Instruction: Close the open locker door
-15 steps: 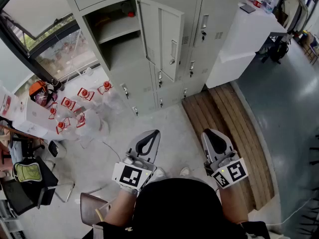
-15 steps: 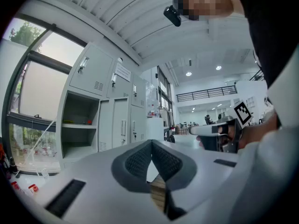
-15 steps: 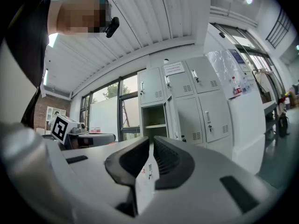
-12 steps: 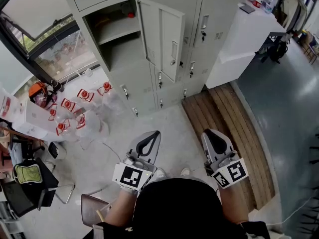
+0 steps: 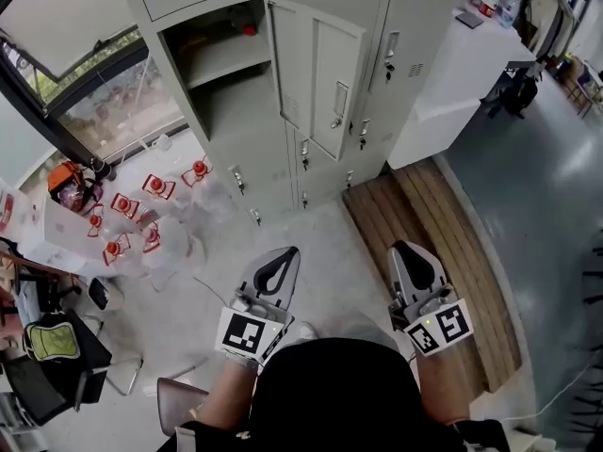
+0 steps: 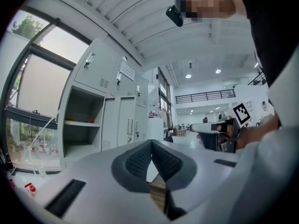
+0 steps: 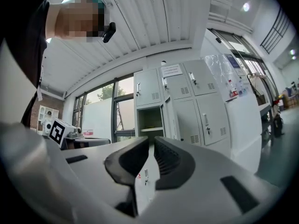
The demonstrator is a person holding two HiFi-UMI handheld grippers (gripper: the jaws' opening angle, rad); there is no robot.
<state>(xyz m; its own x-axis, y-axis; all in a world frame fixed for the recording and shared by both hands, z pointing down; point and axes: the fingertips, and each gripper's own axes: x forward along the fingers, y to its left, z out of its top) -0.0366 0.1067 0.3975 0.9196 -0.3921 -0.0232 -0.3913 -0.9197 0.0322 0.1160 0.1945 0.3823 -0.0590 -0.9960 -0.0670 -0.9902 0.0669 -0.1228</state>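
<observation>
The grey locker bank fills the top of the head view. One locker door (image 5: 325,73) stands swung out, hinged at its right edge, with its handle and key toward me. To its left is the open compartment (image 5: 221,64) with one shelf; the right gripper view shows that compartment (image 7: 149,120) too. Both grippers are low, near the person's body and well short of the door. The left gripper (image 5: 285,252) (image 6: 151,143) is shut and holds nothing. The right gripper (image 5: 407,250) (image 7: 152,141) is also shut and holds nothing.
Several red-capped plastic water jugs (image 5: 141,219) lie on the floor at the left by the window. A wooden platform (image 5: 424,215) runs along the right under a white counter (image 5: 452,64). A chair (image 5: 179,398) and a green backpack (image 5: 52,326) sit at the lower left.
The head view has shifted slightly, so the lockers and the open door look a little nearer and further right. Both grippers keep their pose and stay shut.
</observation>
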